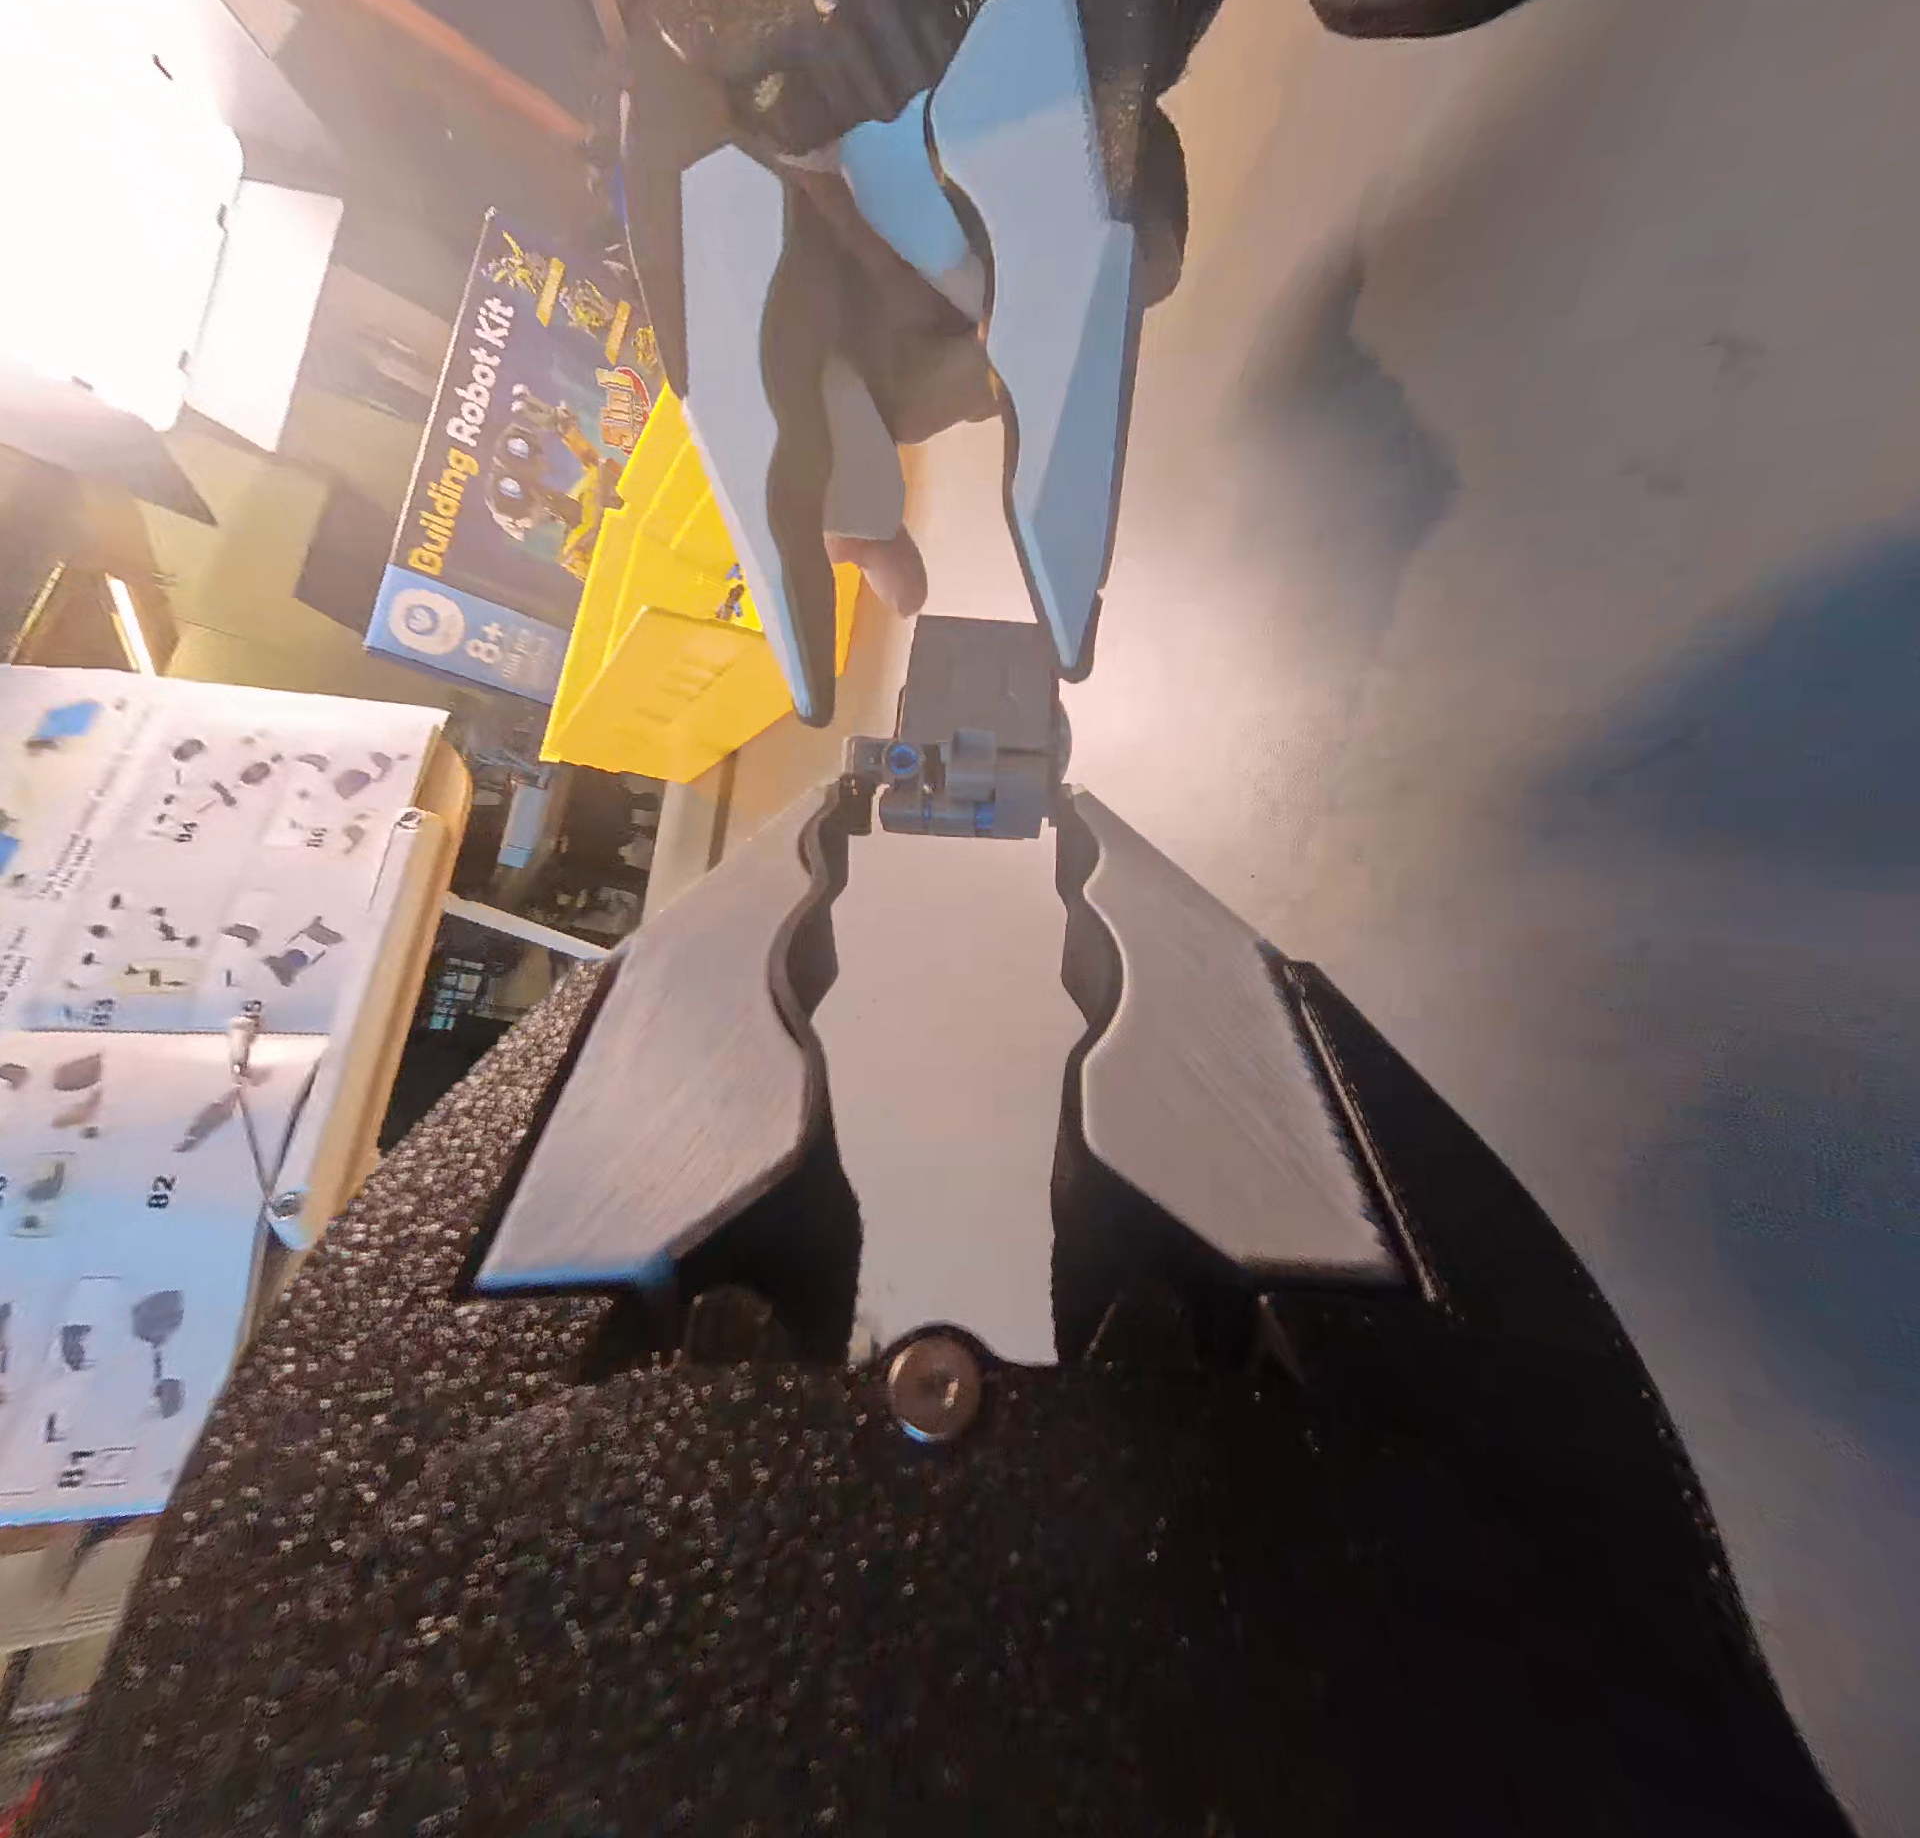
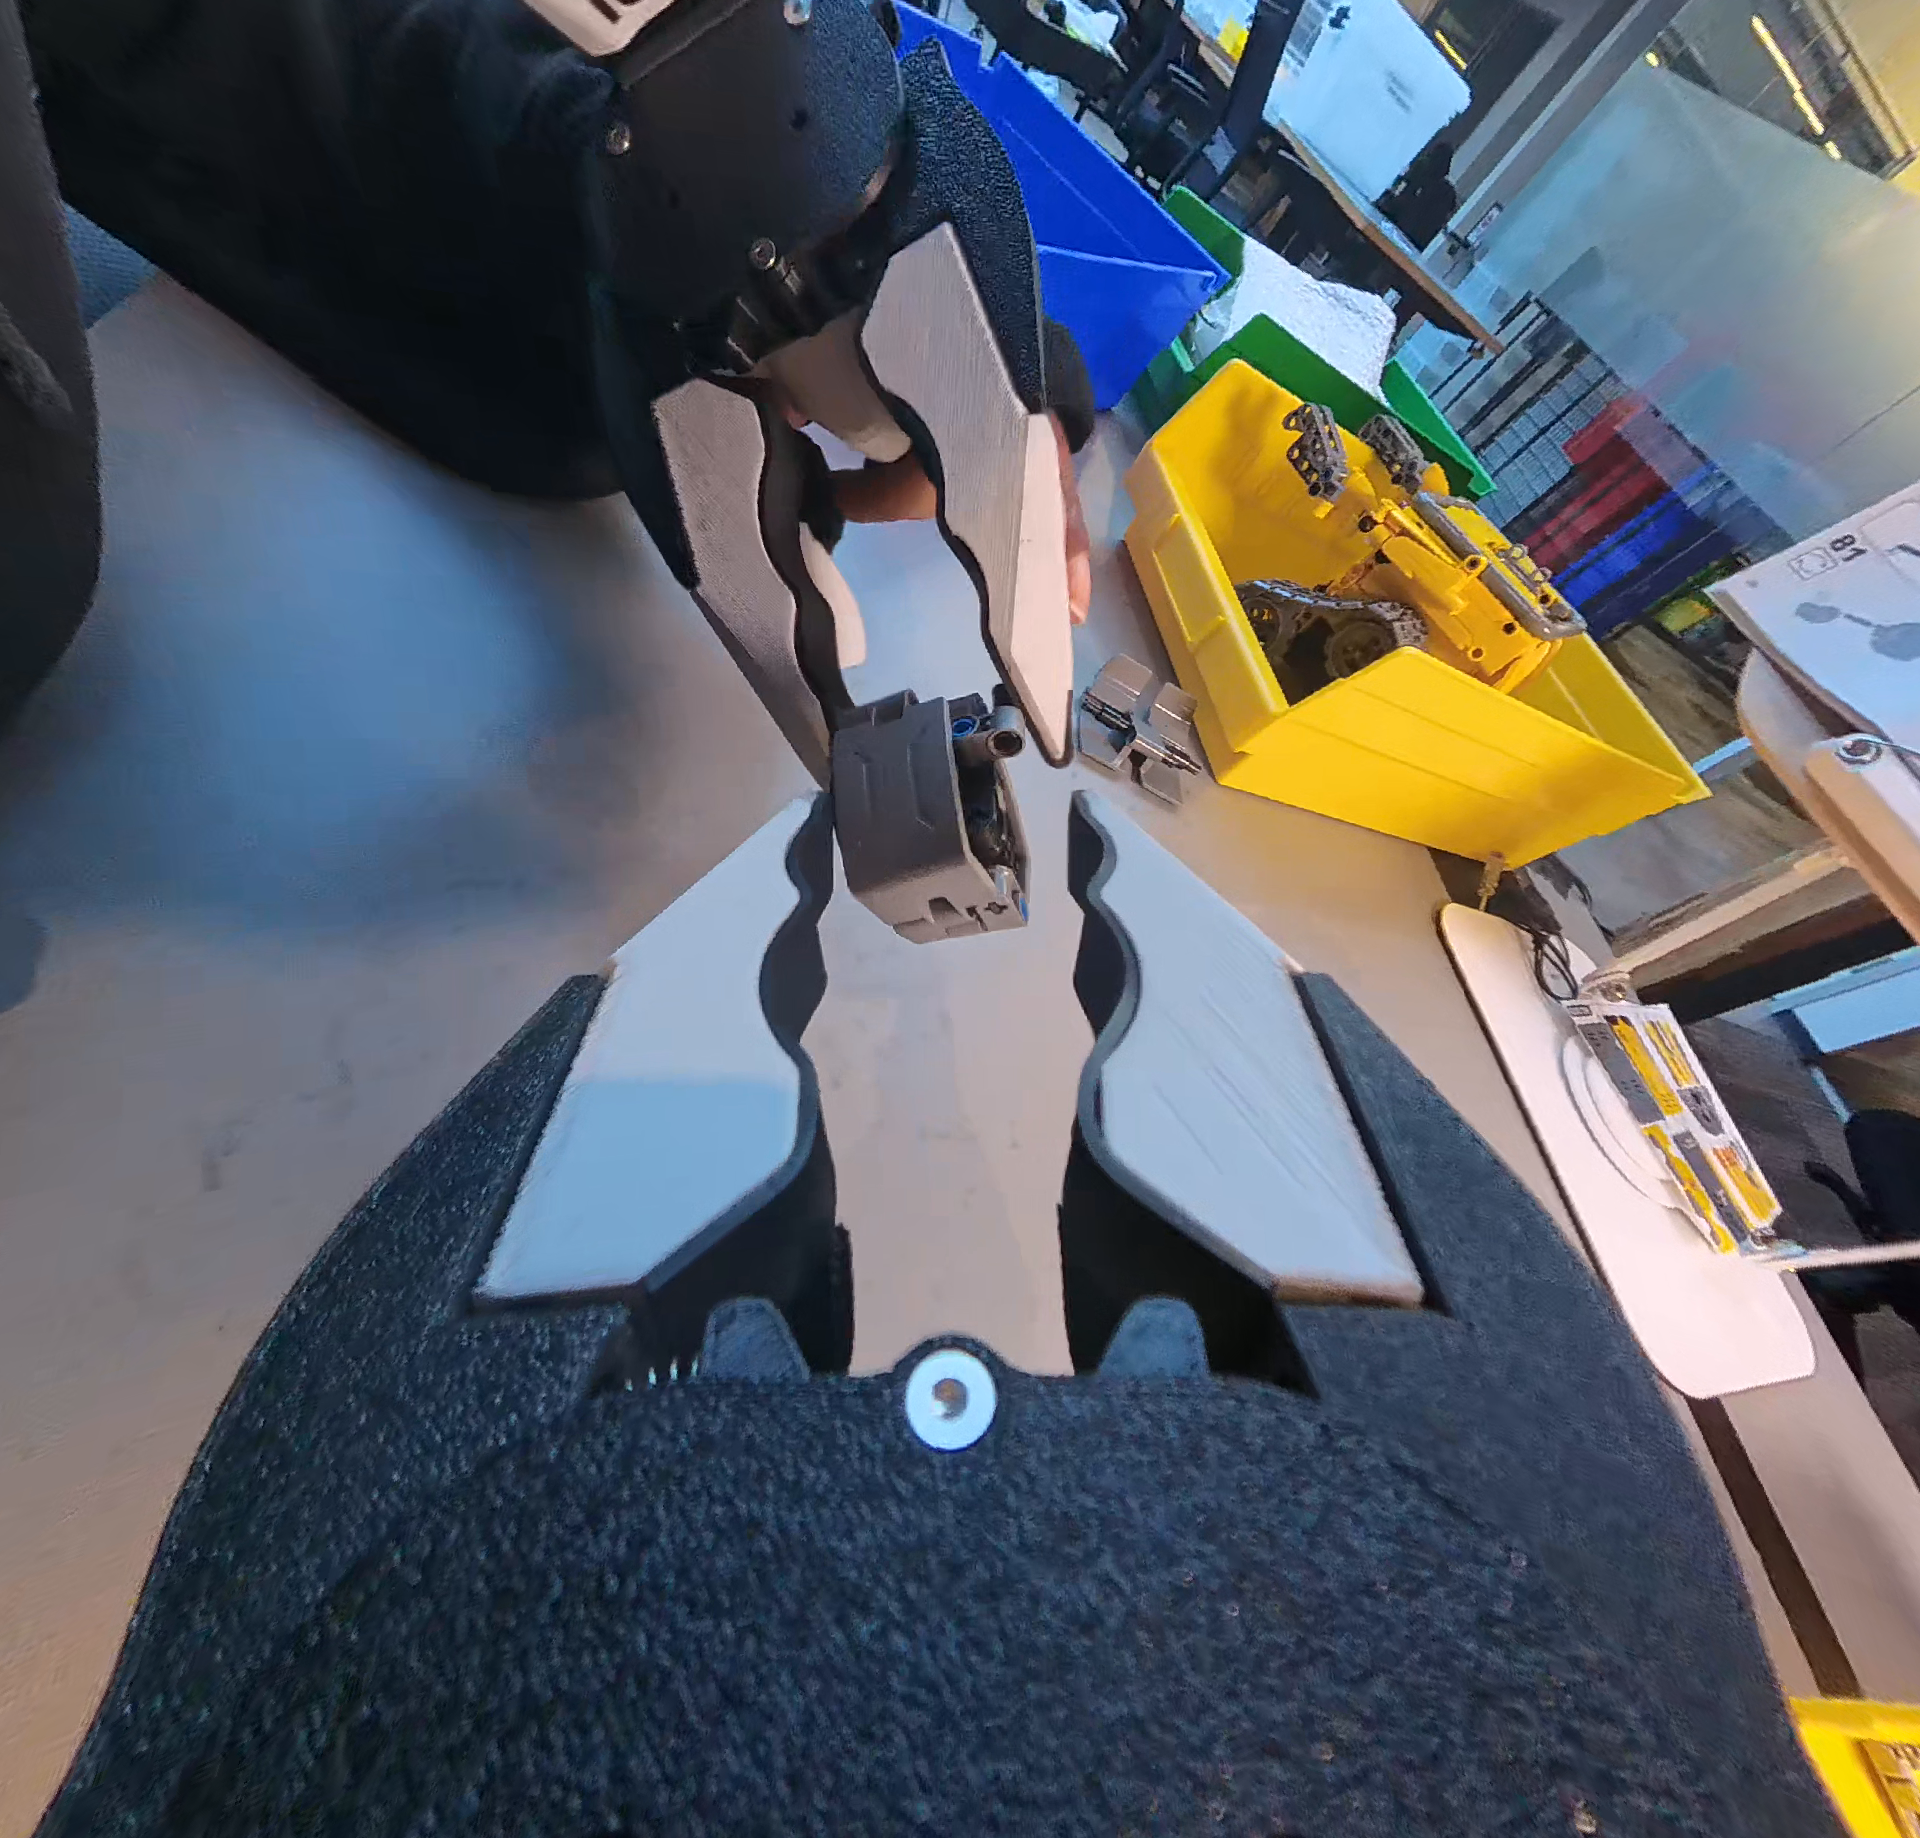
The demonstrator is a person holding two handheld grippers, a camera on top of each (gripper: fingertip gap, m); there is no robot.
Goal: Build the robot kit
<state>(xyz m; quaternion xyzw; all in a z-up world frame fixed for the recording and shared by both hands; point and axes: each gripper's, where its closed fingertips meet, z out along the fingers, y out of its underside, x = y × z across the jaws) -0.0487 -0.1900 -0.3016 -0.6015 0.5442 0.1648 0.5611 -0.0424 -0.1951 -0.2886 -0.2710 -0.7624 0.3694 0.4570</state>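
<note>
A dark grey brick assembly (image 1: 971,723) with blue pins hangs above the pale table (image 2: 312,801). My left gripper (image 1: 956,806) is shut on it, with both fingertips against its sides. In the right wrist view the left gripper (image 2: 940,739) comes down from above and holds the top of the assembly (image 2: 914,832). My right gripper (image 2: 951,812) is open around the lower part of the assembly. Its left finger touches the assembly and its right finger stands apart. In the left wrist view the right gripper (image 1: 945,682) reaches in from the far side.
A small grey part (image 2: 1138,728) lies on the table beside a yellow bin (image 2: 1403,749) that holds a yellow tracked model (image 2: 1423,552). Blue (image 2: 1091,219) and green (image 2: 1299,365) bins stand behind. An instruction booklet (image 1: 156,957) and a kit box (image 1: 478,458) stand at the left. Less than 4 cm separates the two grippers' tips.
</note>
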